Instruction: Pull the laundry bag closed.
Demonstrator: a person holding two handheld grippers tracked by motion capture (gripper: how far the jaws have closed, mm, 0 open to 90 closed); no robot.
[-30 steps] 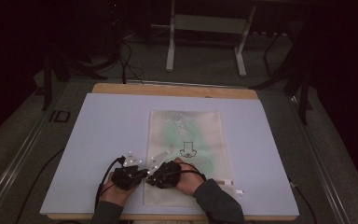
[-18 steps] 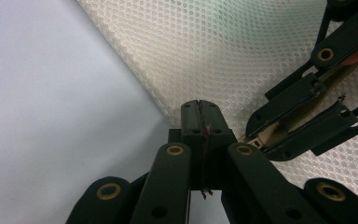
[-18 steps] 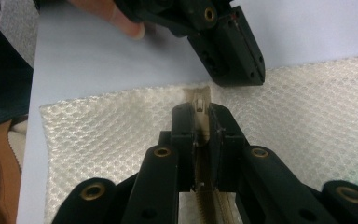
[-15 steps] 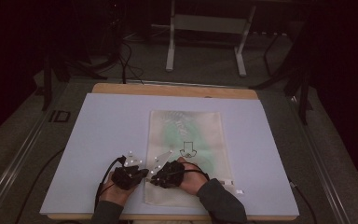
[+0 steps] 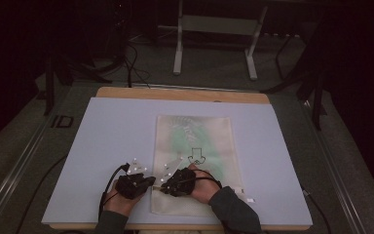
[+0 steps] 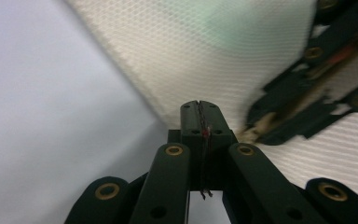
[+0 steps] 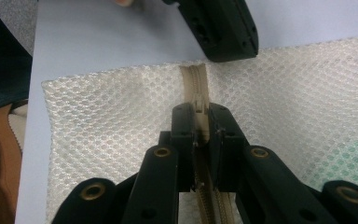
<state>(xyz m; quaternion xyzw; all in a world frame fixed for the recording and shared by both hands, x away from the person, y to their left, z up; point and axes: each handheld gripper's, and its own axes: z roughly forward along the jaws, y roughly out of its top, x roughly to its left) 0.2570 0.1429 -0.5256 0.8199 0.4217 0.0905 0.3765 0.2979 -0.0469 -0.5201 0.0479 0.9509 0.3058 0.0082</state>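
A white mesh bag (image 5: 209, 131) with something green inside lies flat on the pale mat (image 5: 107, 141). A beige zipper (image 7: 193, 81) runs along its near end. My left gripper (image 5: 151, 182) sits at the bag's left edge, where the zipper ends. Its jaws are shut tight on that edge (image 6: 199, 122). My right gripper (image 5: 162, 187) faces it from the right, a short way along the zipper. It is shut on the zipper slider (image 7: 199, 116). In the right gripper view the left gripper (image 7: 220, 29) shows just beyond the bag's edge.
The mat lies on a wooden board (image 5: 175, 92) on the table. A metal stand (image 5: 214, 29) and cables (image 5: 131, 63) are on the floor behind. A small white tag (image 5: 249, 199) lies by the bag's near right corner.
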